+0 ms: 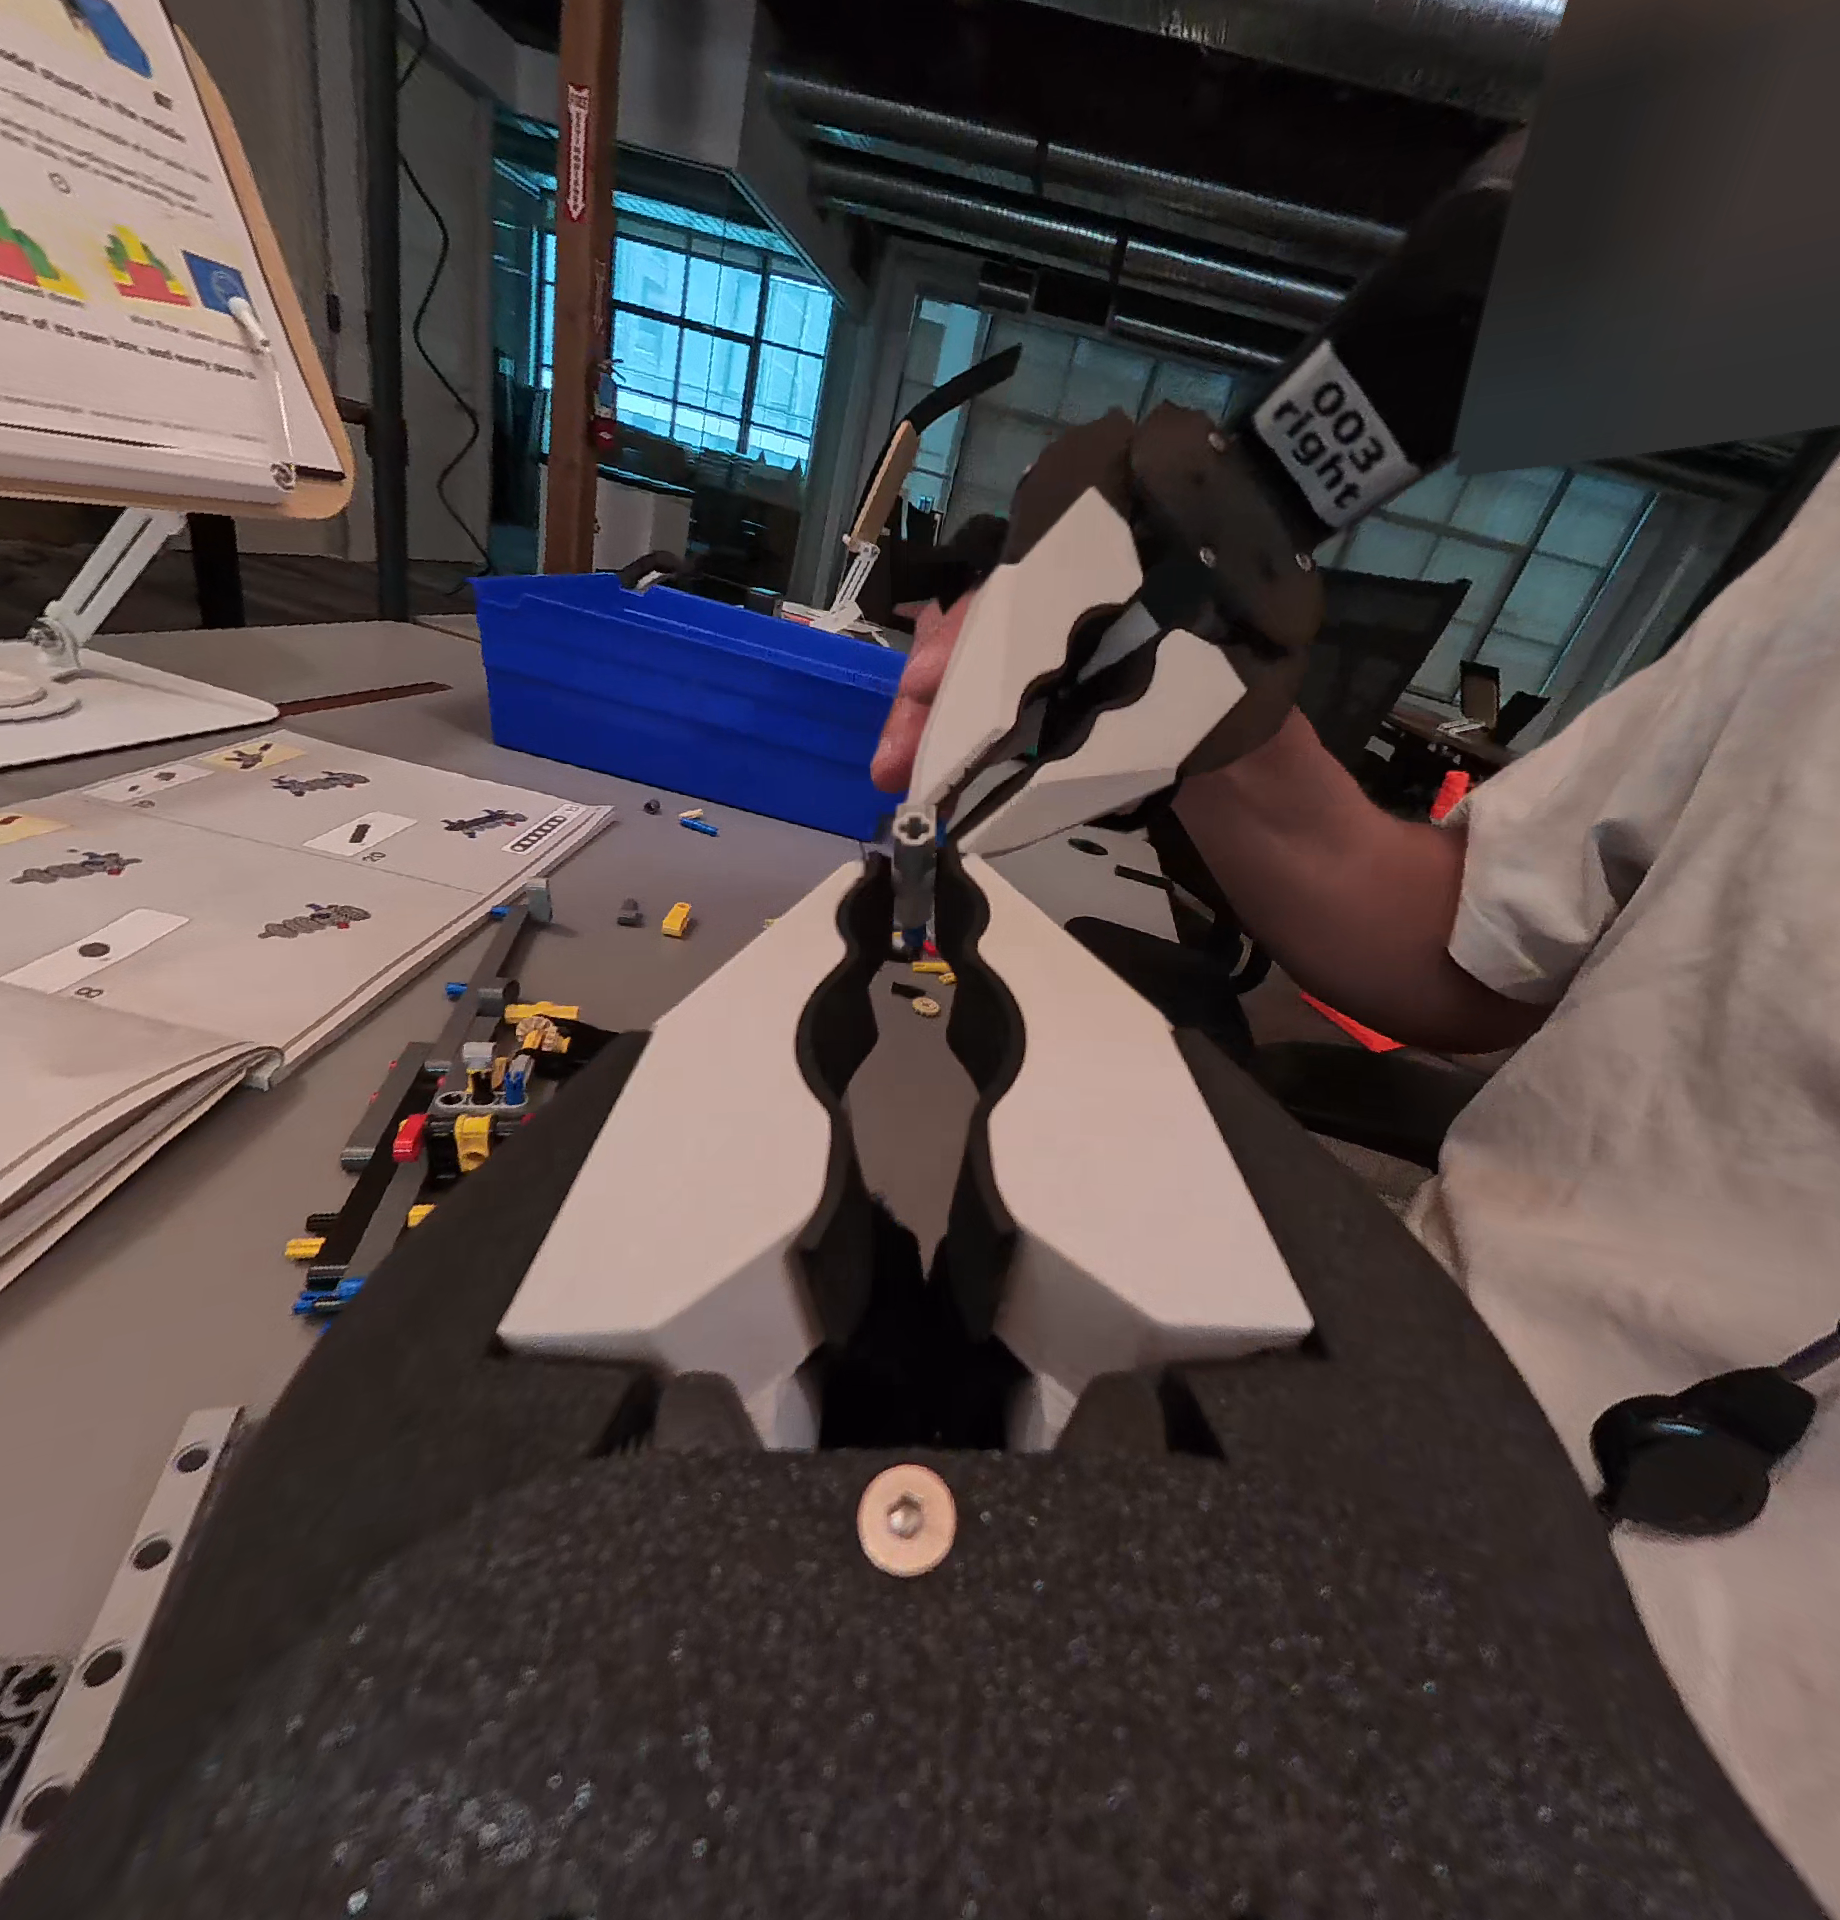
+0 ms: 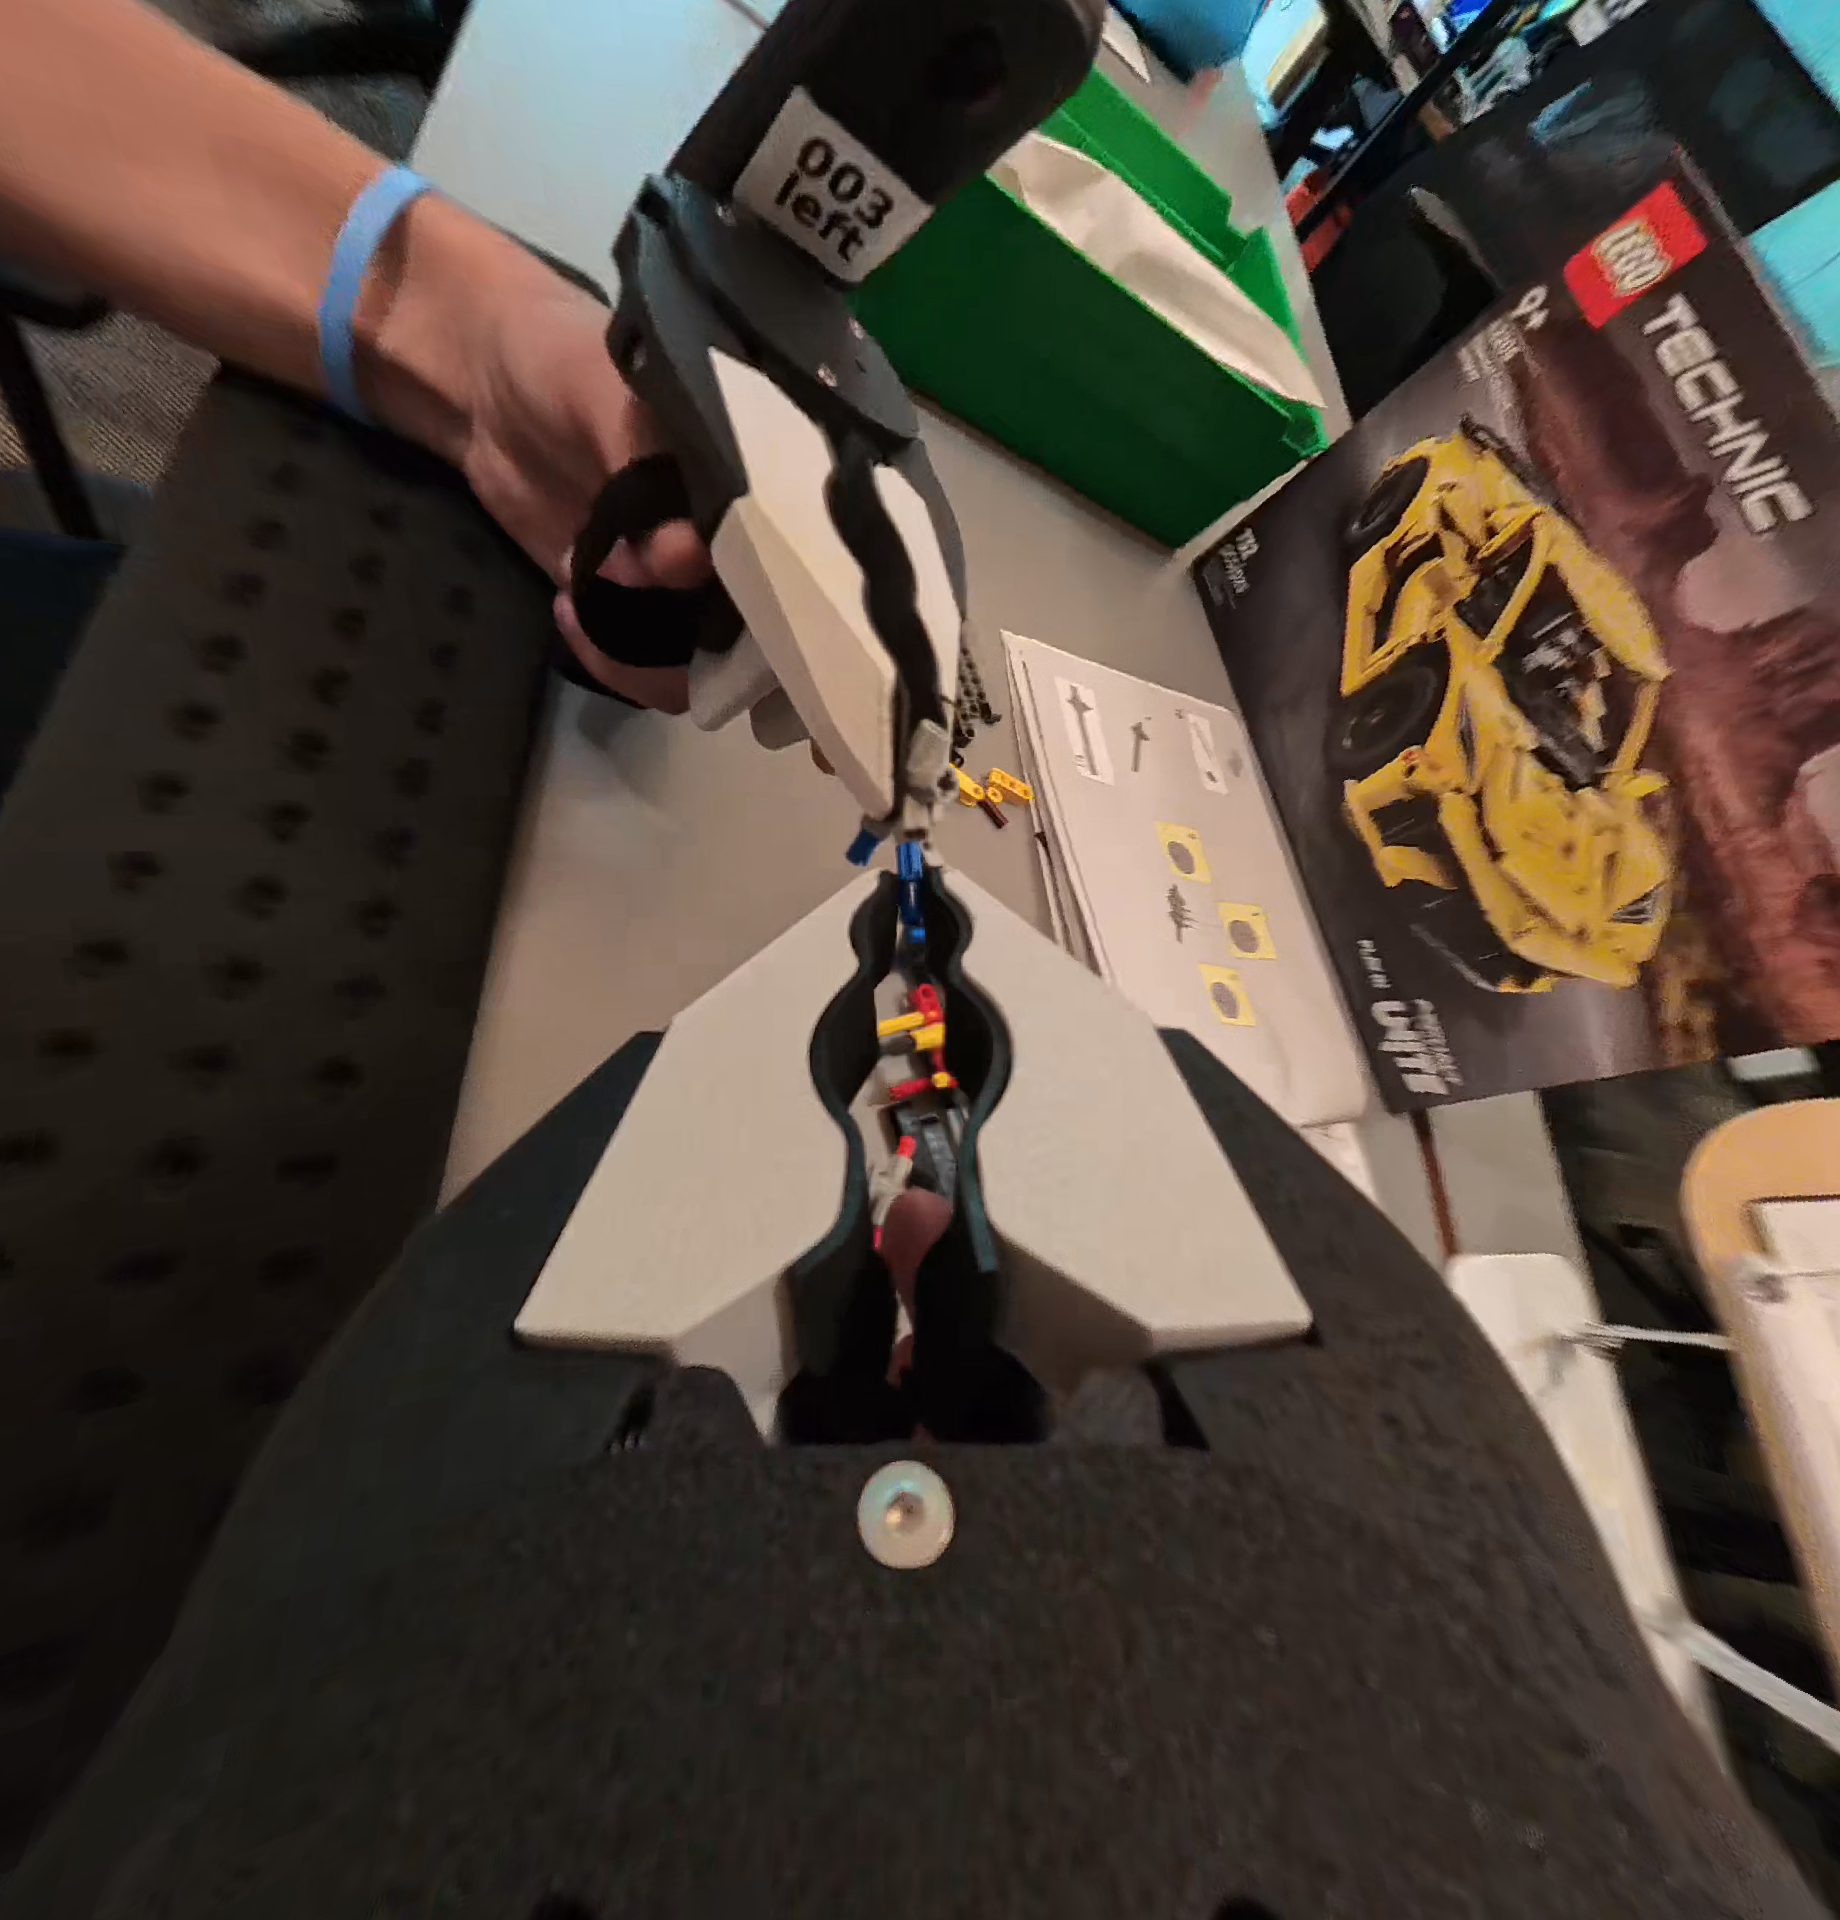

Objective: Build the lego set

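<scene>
Connector, grey (image 1: 914, 868), held aloft between both grippers, above tabletop (image 1: 220, 1299). Left gripper (image 1: 911, 883) fingers closed on it; right gripper (image 2: 911, 904) fingers pinch blue pin (image 2: 908, 883). Step: mating pin into connector. Next: align axes, press home. Chassis (image 1: 448, 1112) lies beside manual (image 1: 220, 904).

Small grey plastic connector piece with cross-shaped axle hole (image 1: 914, 852), held up off the counter (image 1: 272, 1351), upright, hole end facing the left wrist camera. Short blue plastic pin (image 2: 909, 883) just below it in the right wrist view, end-on toward the grey piece; touching or not, cannot tell. Long dark grey beam assembly with yellow, red and blue fittings (image 1: 448, 1101) flat on counter beside open instruction booklet (image 1: 220, 914). Loose small yellow, blue and black pieces (image 1: 675, 918) scattered nearby.
</scene>
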{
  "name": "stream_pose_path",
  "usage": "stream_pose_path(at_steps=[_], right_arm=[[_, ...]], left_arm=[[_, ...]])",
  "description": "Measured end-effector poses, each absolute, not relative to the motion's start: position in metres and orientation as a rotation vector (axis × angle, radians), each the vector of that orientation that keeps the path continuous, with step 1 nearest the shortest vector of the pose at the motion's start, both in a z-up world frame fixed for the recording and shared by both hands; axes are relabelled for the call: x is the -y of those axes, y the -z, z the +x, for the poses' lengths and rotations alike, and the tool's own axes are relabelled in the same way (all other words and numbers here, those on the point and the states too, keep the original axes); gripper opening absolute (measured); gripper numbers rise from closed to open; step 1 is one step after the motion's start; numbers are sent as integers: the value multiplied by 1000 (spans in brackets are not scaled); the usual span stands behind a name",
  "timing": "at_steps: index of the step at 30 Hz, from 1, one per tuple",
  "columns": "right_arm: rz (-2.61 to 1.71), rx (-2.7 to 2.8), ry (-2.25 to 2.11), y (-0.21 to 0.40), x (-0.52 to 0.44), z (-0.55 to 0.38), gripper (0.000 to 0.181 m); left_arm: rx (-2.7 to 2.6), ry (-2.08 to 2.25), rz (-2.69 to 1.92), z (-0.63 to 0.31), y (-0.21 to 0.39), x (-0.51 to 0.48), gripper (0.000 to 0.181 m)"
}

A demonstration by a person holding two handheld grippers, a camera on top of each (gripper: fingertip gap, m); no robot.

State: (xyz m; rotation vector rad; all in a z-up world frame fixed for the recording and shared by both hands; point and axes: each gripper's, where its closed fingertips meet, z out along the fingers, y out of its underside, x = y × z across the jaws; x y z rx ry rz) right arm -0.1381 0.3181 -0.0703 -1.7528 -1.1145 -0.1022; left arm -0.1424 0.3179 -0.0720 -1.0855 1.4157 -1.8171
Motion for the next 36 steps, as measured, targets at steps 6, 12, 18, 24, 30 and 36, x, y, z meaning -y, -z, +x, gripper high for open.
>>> stream_pose_path(at_steps=[6, 12, 18, 24, 30, 36], right_arm=[[-1717, 1106, 267, 66, -310, -138, 3], [-1694, 1111, 370, 65, -310, -139, 3], [-1701, 1126, 378, 71, -310, -138, 3], [-1688, 1133, 385, 71, -310, -138, 3], [-1700, 1139, 380, 74, -310, -138, 3], [-1725, 1130, 273, 79, -305, -140, 2]], left_arm=[[-1430, 1847, -1043, -144, 70, -311, 7], [-1442, 1872, -1028, -143, 70, -307, 7], [-1455, 1879, -1044, -141, 73, -307, 7], [-1462, 1879, -1048, -142, 73, -306, 7], [-1479, 1866, -1043, -142, 75, -305, 7], [-1522, 1840, -1017, -143, 79, -299, 7]])
